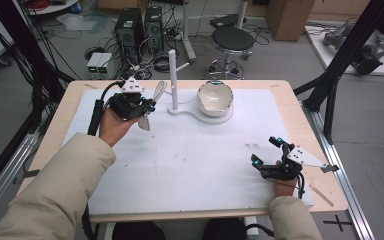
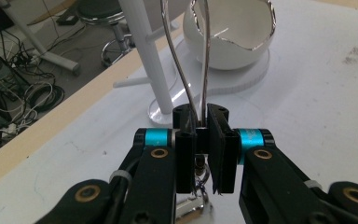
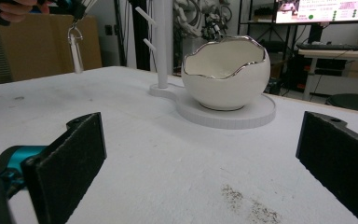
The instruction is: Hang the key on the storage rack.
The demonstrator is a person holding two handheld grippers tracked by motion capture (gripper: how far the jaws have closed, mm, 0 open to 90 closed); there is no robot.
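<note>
- Your left gripper (image 1: 141,106) has its jaws pressed together on a thin wire loop (image 2: 186,60), a keyring-like piece; the loop rises out from between the pads, and a small metal clasp (image 2: 196,205) hangs below them.
- In the high view that loop (image 1: 158,90) sticks up past the gripper tips, and a pale tag (image 1: 144,123) dangles beneath them, clear of the mat.
- Just beyond the tips of your left gripper stands a white post (image 1: 173,80) with short pegs; the top of the loop is close beside it, but you cannot tell from these views whether they touch.
- The post rises from a flat white base (image 1: 187,114), which also carries a white bowl (image 1: 215,98) with a jagged, silver-edged rim, sitting past the post from your left gripper.
- Your left hand (image 1: 112,125) holds the gripper lifted off the white mat (image 1: 190,160).
- Your right gripper (image 1: 269,153) has its jaws wide apart with nothing between them; in its own view the two black pads (image 3: 67,161) frame bare mat.
- It sits low near the mat's near right corner, well apart from the post and bowl, pointing toward them.
- From the right gripper's view, the bowl (image 3: 226,74) stands straight ahead on its base, the post (image 3: 162,42) just to its left, and the hanging tag (image 3: 76,49) farther left, up off the mat under your other hand.
- A dark smudge (image 3: 249,205) marks the mat just ahead of the right jaws.
</note>
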